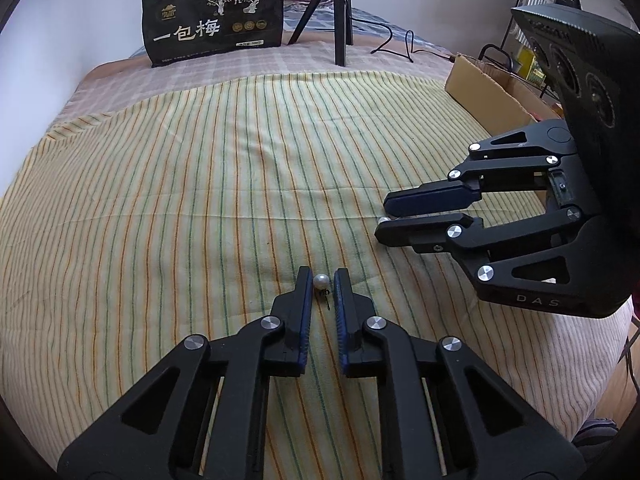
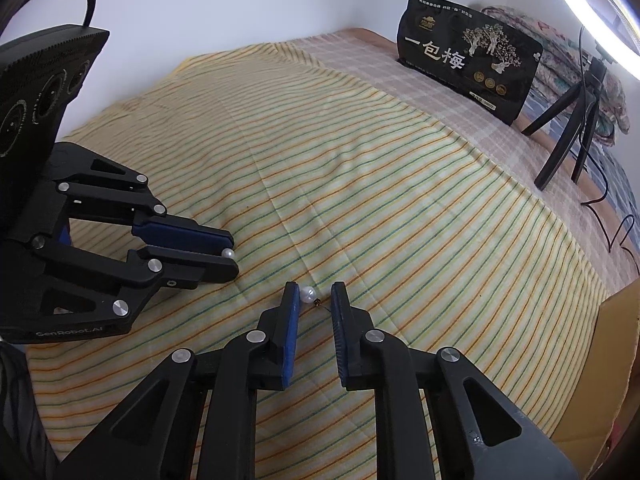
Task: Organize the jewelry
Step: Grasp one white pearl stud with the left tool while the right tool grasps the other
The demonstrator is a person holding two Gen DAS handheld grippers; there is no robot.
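Observation:
Two pearl earrings lie on the striped yellow cloth [image 1: 180,200]. One pearl [image 1: 321,280] with a small dark hook sits between the tips of my left gripper [image 1: 322,277], which is open around it; I cannot tell whether a pad touches it. In the right wrist view this pearl [image 2: 228,253] shows between the left gripper's [image 2: 230,252] tips. The other pearl [image 2: 307,294] lies between the tips of my open right gripper [image 2: 315,290], close to its left finger. In the left wrist view that pearl [image 1: 384,220] peeks out at the right gripper's [image 1: 382,216] tips.
A black snack bag [image 1: 214,20] stands at the far end of the bed. A black tripod [image 1: 338,8] and cable stand beside it. A cardboard box [image 1: 486,88] sits at the bed's right edge. A ring light [image 2: 592,8] glows at the upper right.

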